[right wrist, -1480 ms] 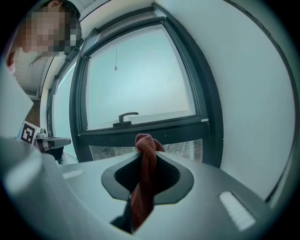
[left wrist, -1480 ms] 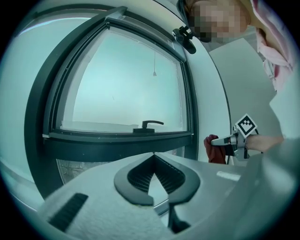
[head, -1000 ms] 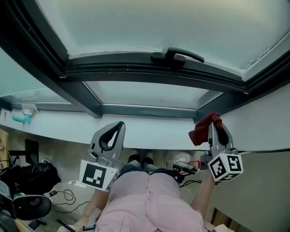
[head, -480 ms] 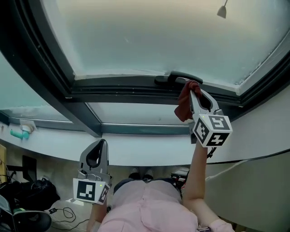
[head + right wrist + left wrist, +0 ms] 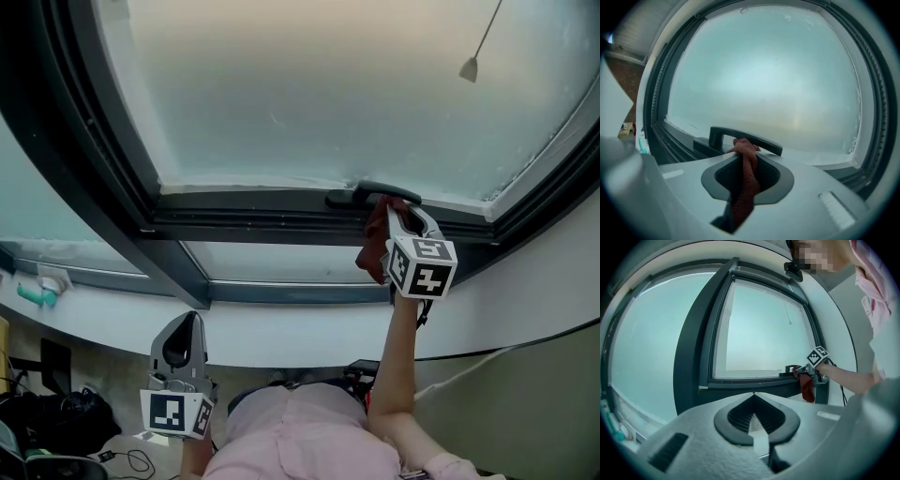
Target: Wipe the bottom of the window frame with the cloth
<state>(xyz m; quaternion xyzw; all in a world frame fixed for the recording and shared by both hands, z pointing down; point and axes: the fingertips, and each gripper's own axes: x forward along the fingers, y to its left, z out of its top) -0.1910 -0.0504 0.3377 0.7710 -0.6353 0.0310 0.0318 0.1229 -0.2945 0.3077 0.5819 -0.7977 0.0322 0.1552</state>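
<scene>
A dark red cloth hangs from my right gripper, which is shut on it with its marker cube towards me. The gripper's tips are at the black window handle, on the dark bottom rail of the window frame. In the right gripper view the cloth runs up between the jaws and bunches just in front of the handle. My left gripper hangs low at the left, below the sill, shut and holding nothing. From the left gripper view, the cloth dangles at the frame's right end.
A white sill runs below a lower glass pane. A teal object lies on the sill at far left. A blind cord weight hangs before the frosted glass. A thick dark upright divides the panes. Bags and cables lie on the floor at lower left.
My right gripper has risen with the cloth from sill height up to the window handle. The left gripper has dropped lower and further left.
</scene>
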